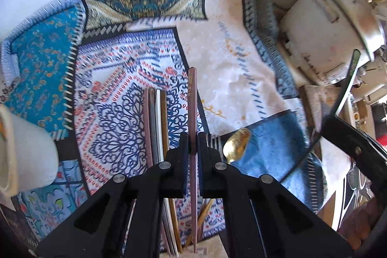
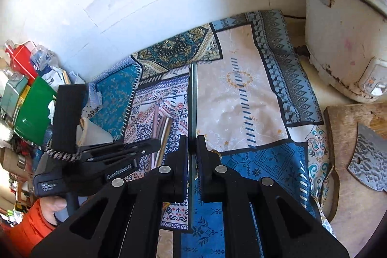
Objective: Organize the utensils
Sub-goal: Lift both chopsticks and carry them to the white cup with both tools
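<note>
My left gripper is shut on a pink chopstick held above the patterned cloth. Several chopsticks lie side by side on the cloth just left of it. A gold spoon lies to the right. My right gripper is shut on a dark green chopstick, pointing away over the cloth. The left gripper shows in the right wrist view at the left, over the row of chopsticks. The dark green chopstick also shows at the right of the left wrist view.
A white cup stands at the left edge of the cloth. A white rice cooker stands at the right, with a wooden board and cleaver in front. A green container and clutter sit at the left.
</note>
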A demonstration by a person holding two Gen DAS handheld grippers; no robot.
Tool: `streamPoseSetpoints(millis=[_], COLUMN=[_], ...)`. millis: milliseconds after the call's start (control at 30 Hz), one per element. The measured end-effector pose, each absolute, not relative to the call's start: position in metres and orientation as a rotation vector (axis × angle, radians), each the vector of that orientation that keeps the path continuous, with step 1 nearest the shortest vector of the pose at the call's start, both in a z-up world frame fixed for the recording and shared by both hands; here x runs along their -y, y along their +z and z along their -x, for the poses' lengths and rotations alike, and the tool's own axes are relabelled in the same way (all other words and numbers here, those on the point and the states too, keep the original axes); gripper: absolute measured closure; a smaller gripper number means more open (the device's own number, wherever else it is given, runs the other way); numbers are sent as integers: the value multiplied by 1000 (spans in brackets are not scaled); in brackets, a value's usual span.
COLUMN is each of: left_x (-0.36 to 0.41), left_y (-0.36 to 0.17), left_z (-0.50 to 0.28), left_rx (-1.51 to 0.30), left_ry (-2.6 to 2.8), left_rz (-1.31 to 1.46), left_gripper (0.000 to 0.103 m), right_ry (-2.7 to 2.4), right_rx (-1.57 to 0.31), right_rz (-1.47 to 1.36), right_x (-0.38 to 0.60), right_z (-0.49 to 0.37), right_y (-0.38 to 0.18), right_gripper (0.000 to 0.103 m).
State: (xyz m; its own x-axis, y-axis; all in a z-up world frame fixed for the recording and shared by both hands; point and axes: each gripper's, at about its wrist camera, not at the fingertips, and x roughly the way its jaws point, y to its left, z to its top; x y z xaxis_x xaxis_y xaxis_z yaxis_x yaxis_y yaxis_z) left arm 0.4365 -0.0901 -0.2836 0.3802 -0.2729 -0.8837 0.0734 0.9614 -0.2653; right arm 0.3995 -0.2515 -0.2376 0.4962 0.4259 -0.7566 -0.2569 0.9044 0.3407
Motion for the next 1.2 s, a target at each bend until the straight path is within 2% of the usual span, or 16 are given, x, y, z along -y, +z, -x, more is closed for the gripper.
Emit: streamPoseSetpoints(millis=[633, 1200], left_x=[14, -93], left_y=[-159, -92], left_z=[-358, -330], left_rx=[-794, -577], left_ry=[-141, 39], left_rz=[222, 264], left_gripper=[98, 98], right_ry=[535, 693], right_rx=[-798, -657], right_rz=[-116, -70], right_x=[199, 106], right_z=[-385, -388], right_y=[-171, -119], right_gripper=[97, 97])
